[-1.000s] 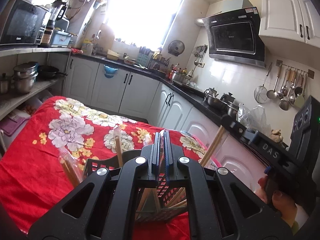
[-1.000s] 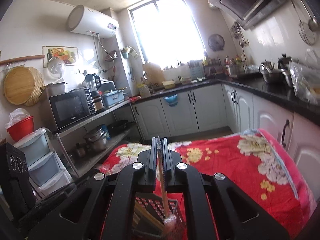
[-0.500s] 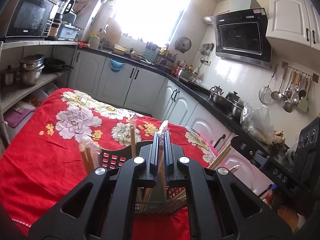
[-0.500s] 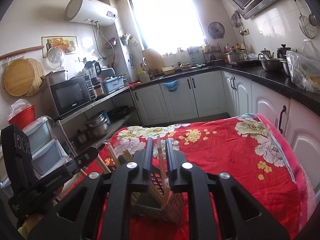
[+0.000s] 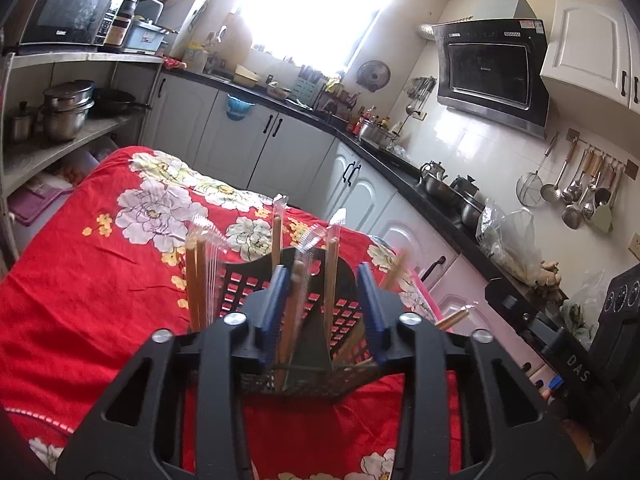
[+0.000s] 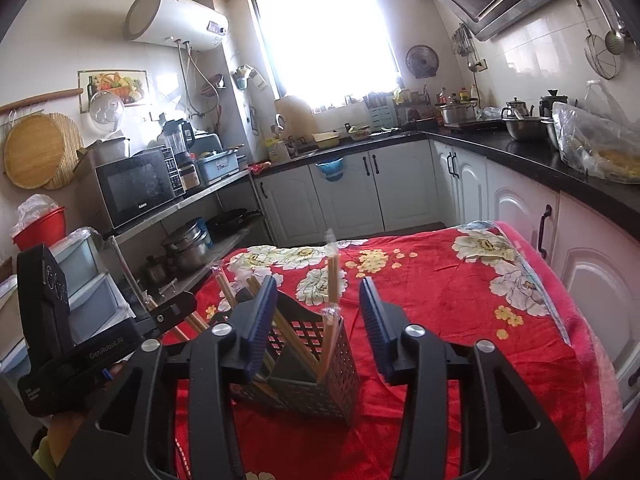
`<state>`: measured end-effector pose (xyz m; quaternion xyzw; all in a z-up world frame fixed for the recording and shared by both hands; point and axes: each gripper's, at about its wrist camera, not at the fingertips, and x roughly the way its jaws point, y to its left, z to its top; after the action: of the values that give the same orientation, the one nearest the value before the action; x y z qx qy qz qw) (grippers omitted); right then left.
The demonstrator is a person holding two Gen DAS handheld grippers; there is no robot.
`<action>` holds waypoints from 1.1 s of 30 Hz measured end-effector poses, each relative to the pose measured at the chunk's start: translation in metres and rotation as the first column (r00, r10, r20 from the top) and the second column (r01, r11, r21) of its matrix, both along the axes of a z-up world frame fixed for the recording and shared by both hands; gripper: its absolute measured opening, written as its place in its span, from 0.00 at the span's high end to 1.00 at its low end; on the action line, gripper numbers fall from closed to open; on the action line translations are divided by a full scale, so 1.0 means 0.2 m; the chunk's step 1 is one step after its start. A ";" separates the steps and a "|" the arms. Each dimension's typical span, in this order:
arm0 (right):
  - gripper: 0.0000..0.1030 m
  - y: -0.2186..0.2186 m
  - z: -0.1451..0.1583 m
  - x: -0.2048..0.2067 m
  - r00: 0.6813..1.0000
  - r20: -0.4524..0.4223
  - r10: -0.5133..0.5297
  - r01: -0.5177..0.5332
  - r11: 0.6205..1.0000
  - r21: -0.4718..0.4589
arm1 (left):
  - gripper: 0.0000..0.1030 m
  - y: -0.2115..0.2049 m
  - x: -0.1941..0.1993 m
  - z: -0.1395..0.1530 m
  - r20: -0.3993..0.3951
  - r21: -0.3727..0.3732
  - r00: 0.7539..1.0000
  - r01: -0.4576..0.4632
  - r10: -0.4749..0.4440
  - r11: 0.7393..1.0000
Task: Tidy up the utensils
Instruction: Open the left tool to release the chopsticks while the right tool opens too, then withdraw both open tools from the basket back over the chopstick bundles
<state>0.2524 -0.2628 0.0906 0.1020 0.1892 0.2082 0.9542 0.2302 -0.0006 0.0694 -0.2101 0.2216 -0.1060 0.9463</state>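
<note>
Nearest, left claw (image 5: 324, 312) spread wide, grasping nothing; right claw (image 6: 316, 320) likewise released, empty. Just beyond both, black slotted caddy (image 6: 316, 372) upright on the red floral surface (image 6: 440, 304), holding wrapped chopsticks (image 5: 331, 268) that lean at mixed angles across its compartments. Farther off, white cabinets (image 6: 352, 188) under the window. Probably the release step, bundles dropped in. Next move likely calls for drawing both claws up and clear without snagging the wrappers, then finding any utensil left; none visible on the cloth.
</note>
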 end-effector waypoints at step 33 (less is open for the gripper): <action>0.29 -0.06 -0.06 -0.30 1.000 -0.023 0.001 -0.002 1.000 -0.023 | 0.10 0.08 -0.32 0.01 0.015 -0.040 1.000 0.012 -0.011 0.999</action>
<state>0.1919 -0.2743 0.0779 0.0935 0.2026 0.2055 0.9529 0.1657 0.0156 0.0709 -0.2267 0.2136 -0.1174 0.9430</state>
